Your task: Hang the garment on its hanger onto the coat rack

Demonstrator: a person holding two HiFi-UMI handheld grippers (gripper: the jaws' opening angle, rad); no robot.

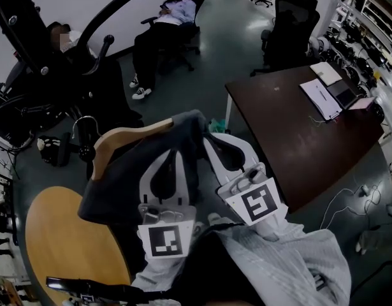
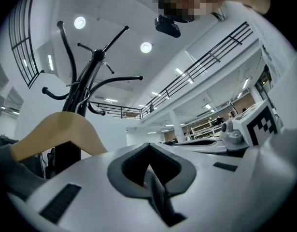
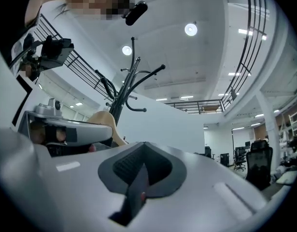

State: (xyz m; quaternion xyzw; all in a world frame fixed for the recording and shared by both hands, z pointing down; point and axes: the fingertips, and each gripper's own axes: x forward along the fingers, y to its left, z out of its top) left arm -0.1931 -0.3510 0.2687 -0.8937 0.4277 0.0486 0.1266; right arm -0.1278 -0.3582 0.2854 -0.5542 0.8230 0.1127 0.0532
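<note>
1. Left gripper [image 2: 148, 153]: fingers closed flat together, with nothing seen between them in its own view.
2. Right gripper [image 3: 142, 151]: fingers also closed, with no cloth seen in the seam.
3. Dark grey garment [image 1: 113, 183] drapes over the curved light wooden hanger [image 1: 129, 136]. It lies left of the left fingers and runs up between the two grippers' fingers.
4. Only the head view shows the hanger's metal hook [image 1: 82, 129], left of both fingertips and apparently clear of the rack arms. It alone also shows the round light wood tabletop [image 1: 62, 247], the dark brown rectangular table [image 1: 297, 139] and a seated person [image 1: 164, 30].
5. Left gripper view alone shows the black metal coat rack [image 2: 92, 64] upright with its curved arms, beyond and up-left of the fingers, the hanger shoulder in front of it.
6. Right gripper view shows the left gripper just left of its fingers.
7. Writing: the gripper cubes [image 1: 164, 241] carry only black-and-white square patterns. White papers [image 1: 320, 97] are too small to read.
</note>
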